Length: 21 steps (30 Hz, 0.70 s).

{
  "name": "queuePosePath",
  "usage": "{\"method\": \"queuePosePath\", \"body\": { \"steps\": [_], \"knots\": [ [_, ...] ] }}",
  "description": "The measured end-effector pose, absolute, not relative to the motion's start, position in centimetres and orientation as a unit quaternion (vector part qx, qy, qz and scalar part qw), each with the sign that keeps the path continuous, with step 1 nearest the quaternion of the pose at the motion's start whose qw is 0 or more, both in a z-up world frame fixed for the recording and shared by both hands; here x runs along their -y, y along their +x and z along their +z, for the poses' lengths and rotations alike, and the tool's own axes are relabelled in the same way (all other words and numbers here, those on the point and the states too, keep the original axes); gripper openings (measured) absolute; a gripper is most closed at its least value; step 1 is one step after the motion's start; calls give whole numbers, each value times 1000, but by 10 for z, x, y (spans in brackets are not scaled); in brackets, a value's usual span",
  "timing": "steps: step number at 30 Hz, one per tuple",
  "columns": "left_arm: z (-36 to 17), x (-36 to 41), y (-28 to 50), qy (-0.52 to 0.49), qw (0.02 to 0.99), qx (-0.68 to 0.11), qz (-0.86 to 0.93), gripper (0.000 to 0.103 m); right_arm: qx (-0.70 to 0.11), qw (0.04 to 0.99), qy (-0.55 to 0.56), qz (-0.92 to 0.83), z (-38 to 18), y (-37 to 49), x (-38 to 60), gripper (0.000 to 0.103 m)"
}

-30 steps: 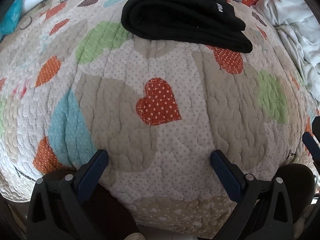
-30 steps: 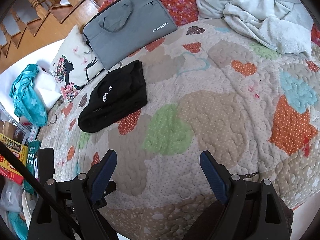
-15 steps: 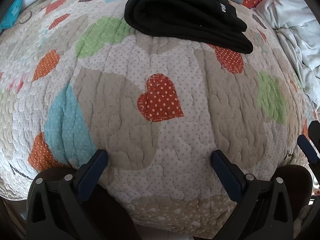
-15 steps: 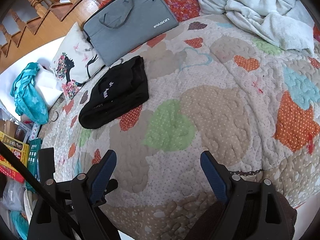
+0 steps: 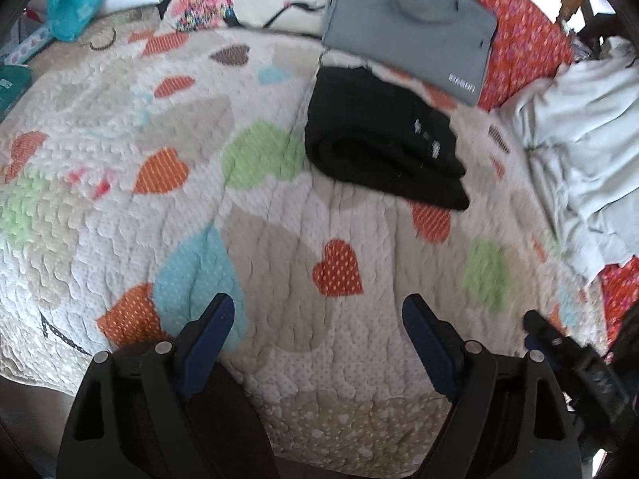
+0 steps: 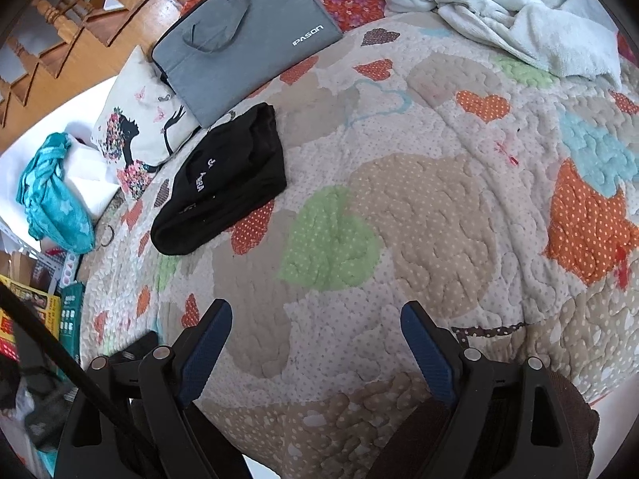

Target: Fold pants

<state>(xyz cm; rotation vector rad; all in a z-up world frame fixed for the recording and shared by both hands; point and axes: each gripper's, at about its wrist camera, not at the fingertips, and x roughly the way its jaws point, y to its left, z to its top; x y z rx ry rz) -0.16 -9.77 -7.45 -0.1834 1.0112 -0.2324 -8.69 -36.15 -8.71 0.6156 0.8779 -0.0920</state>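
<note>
The black pants (image 5: 383, 139) lie folded in a thick bundle on the heart-patterned quilt (image 5: 279, 247), far ahead of my left gripper (image 5: 319, 319). They also show in the right wrist view (image 6: 223, 183), up and left of my right gripper (image 6: 315, 327). Both grippers are open and empty, hovering over the quilt near its front edge. The right gripper shows at the lower right of the left wrist view (image 5: 559, 347).
A grey laptop bag (image 6: 243, 40) lies just behind the pants, beside a printed cushion (image 6: 139, 119). A pale blue blanket (image 6: 511, 12) is heaped at the back right. A teal cloth (image 6: 52, 195) and boxes (image 6: 36, 315) sit off the bed's left side.
My left gripper has pulled back and lifted, so the pants look smaller and farther and the bag and cushion come into view. The right gripper has barely moved.
</note>
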Motion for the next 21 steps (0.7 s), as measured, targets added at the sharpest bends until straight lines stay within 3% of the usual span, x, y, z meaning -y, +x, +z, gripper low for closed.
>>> {"method": "queuePosePath", "body": {
  "steps": [10,14,21],
  "knots": [
    [-53,93,-11,-104,886,-435,-125,83,-432,856,279,-57,-89,-85,356,90],
    [-50,91,-13,-105,887,-431,-130,73,-433,856,277,-60,-88,-86,355,90],
    [-43,94,-22,-101,887,-429,-136,73,-423,859,283,-57,-78,-94,354,90]
  ]
}}
